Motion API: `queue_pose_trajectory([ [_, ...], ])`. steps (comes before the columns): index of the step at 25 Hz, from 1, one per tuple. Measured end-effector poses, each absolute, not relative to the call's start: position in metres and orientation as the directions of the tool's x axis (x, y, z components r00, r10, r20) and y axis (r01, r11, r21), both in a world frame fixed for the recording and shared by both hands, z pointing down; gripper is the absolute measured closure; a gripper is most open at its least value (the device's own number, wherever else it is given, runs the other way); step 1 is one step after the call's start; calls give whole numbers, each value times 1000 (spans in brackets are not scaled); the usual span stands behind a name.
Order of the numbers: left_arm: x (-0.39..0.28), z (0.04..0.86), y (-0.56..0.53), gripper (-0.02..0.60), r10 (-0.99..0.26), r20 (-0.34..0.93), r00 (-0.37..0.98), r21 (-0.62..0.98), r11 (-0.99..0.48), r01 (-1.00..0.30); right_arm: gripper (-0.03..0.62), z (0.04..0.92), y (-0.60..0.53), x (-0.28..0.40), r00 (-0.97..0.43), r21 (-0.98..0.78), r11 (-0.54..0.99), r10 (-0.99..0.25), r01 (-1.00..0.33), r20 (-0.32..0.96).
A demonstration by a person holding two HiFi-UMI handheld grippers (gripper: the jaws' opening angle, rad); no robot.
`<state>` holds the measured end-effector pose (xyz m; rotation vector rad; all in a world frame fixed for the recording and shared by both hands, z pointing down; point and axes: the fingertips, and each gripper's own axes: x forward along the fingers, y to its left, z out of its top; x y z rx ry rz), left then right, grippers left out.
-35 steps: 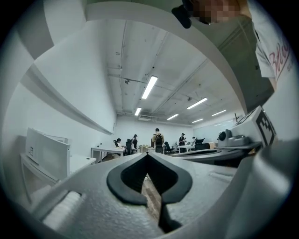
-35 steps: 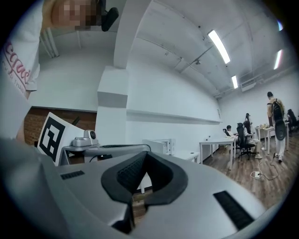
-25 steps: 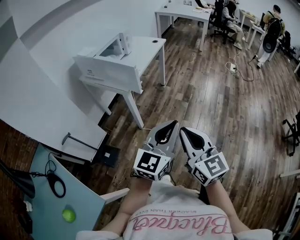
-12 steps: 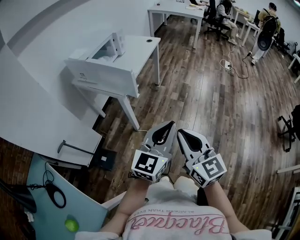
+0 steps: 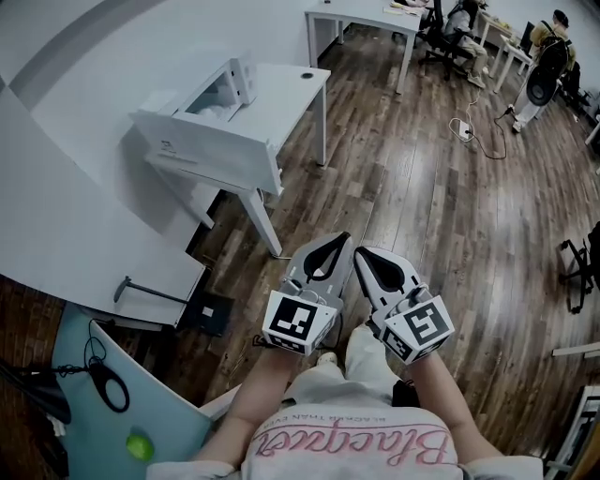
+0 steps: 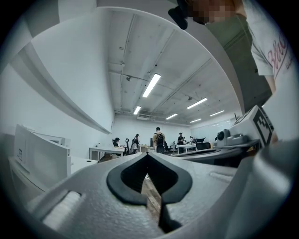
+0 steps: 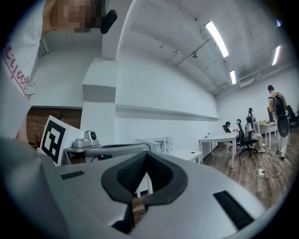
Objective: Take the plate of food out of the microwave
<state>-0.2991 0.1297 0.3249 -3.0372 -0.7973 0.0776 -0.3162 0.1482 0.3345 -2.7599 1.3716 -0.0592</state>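
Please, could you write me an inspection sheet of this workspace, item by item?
Surface: white table, carries the microwave.
Job's things: white microwave on the table; plate of food: nothing seen.
Clutter: green ball on the pale blue surface, lower left.
Grippers: left gripper and right gripper both shut and empty, side by side in front of the person, apart from the microwave.
Cables: black cable on the blue surface; power strip with cable on the floor.
Surroundings: wooden floor; people at far desks.

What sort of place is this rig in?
Probably an open-plan office or lab: white desks, seated people working at the far end, and long ceiling strip lights.
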Motion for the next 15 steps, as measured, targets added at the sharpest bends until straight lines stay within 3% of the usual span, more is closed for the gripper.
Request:
queue_pose_trajectory([
  [15, -226, 339, 141, 577, 448, -11, 894, -25, -894, 447, 583, 345, 161, -241, 582, -87, -580, -813, -810, 11],
])
